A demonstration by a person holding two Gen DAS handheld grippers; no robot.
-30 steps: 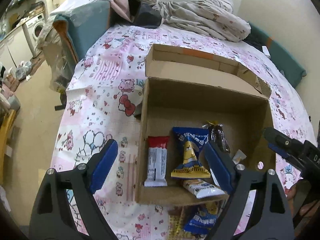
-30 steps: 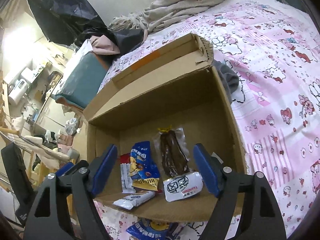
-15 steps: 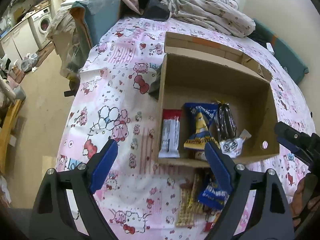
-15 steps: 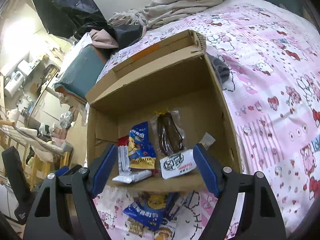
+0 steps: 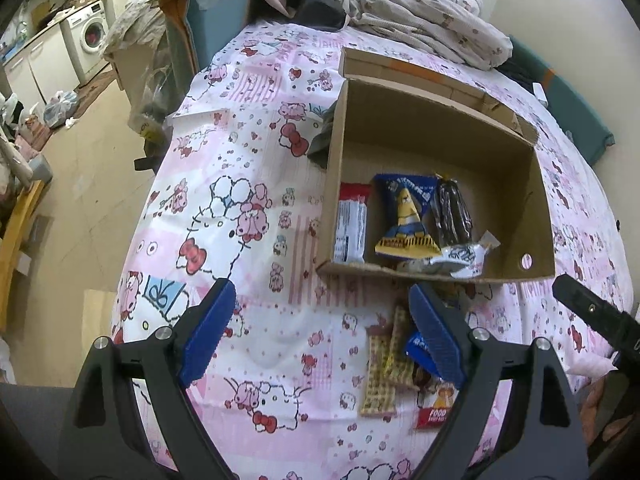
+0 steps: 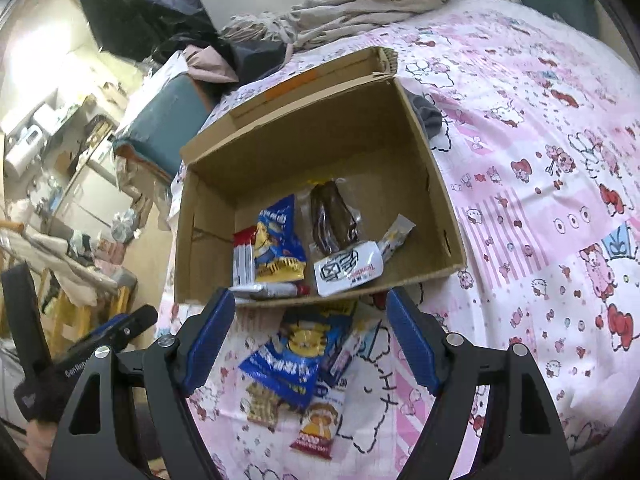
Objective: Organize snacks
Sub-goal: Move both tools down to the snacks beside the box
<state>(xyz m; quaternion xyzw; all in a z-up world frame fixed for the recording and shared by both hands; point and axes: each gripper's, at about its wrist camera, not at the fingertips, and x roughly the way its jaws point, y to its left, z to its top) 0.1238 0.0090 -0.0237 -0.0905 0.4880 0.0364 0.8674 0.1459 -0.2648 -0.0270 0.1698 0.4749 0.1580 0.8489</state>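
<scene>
An open cardboard box [image 5: 536, 184] [image 6: 208, 216] stands on a pink cartoon-print bedspread. Inside lie a red-and-white bar [image 5: 351, 224], a blue-and-yellow pouch [image 5: 406, 216] [image 6: 278, 246], a dark brown snack [image 5: 452, 212] [image 6: 332, 220] and a white packet [image 6: 348, 268]. In front of the box lie loose snacks: a blue packet [image 6: 294, 356], wafer packs [image 5: 384, 368] and a red-labelled packet [image 6: 320, 426]. My left gripper [image 5: 320, 336] is open and empty, over the bedspread left of the loose snacks. My right gripper [image 6: 308, 342] is open and empty above the blue packet.
A crumpled blanket [image 5: 432, 28] and dark clothes lie at the bed's far end. A teal-covered item [image 5: 208, 24] stands at the bed's left, with floor, a washing machine [image 5: 90, 36] and clutter beyond. A grey cloth [image 6: 430, 114] lies beside the box.
Both grippers have pulled back from the box toward the bed's near side. The loose snacks in front of the box have come into view. Both stay open.
</scene>
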